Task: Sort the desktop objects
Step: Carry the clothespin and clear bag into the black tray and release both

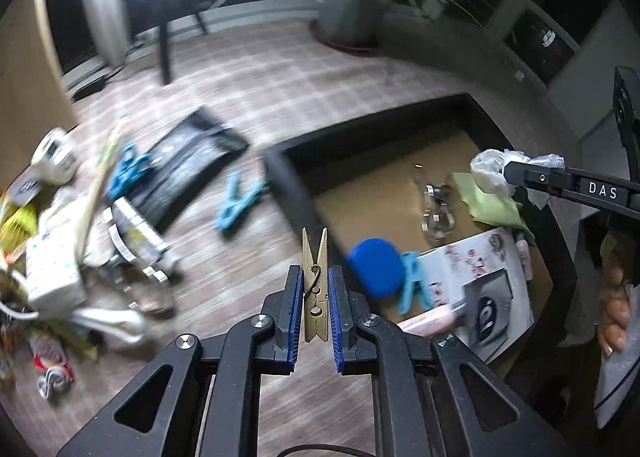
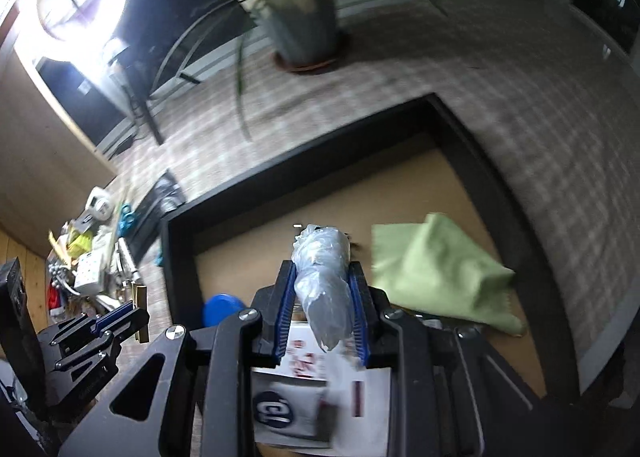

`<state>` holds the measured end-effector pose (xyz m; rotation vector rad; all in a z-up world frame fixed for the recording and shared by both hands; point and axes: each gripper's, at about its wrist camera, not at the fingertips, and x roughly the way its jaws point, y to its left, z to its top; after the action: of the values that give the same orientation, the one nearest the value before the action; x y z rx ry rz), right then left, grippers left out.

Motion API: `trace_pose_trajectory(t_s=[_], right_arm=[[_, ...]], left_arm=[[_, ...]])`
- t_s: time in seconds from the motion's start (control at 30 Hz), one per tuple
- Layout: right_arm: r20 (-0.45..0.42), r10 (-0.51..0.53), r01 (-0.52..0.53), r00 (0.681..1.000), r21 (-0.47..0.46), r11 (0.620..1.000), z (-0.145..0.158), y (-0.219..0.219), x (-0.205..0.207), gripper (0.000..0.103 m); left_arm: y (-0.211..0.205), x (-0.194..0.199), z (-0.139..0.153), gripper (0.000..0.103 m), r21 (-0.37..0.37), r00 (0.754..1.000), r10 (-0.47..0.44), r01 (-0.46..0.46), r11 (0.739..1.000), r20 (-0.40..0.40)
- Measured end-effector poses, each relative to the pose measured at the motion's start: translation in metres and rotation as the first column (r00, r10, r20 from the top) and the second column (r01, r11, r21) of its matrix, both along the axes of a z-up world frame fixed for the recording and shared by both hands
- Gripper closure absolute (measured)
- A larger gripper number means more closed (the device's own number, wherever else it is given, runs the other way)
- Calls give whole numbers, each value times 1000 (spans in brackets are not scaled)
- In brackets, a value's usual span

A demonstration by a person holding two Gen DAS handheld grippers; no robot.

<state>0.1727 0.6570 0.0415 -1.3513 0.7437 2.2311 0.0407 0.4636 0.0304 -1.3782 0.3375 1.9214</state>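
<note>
On the far left of the bench, which is covered by a checked cloth, a blurred heap of clutter is seen: small boxes, wrappers, a white cable and a white gadget. Just to its right a pair of blue-handled scissors lies against a dark flat packet, and a blue plastic clip lies alone on the cloth between the packet and the tray.

A wooden clothespin is clamped upright between the blue pads of the left tool, its split end pointing away from the camera. The pin is held above the bench, just beside the near left wall of the black tray.

Inside the tray, a round blue lid is seen at the near left corner, with a second blue clip touching it. Further right, printed paper sheets lie along the near side, a metal clip-like item lies on the brown tray floor, and a green cloth is spread toward the right wall.

A crumpled bundle of clear plastic film is gripped between the pads of the right tool, held above the tray's interior. Part of a hand is visible at the right edge of the left wrist view.

A potted plant stands on the bench beyond the tray.
</note>
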Motion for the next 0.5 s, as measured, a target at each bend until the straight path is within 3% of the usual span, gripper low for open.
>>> trace_pose_trajectory(t_s=[0.5], right_arm=[[35, -56, 56, 998, -16, 998, -15, 15, 16, 75]], left_arm=[[58, 50, -6, 91, -27, 991, -134, 134, 991, -11]])
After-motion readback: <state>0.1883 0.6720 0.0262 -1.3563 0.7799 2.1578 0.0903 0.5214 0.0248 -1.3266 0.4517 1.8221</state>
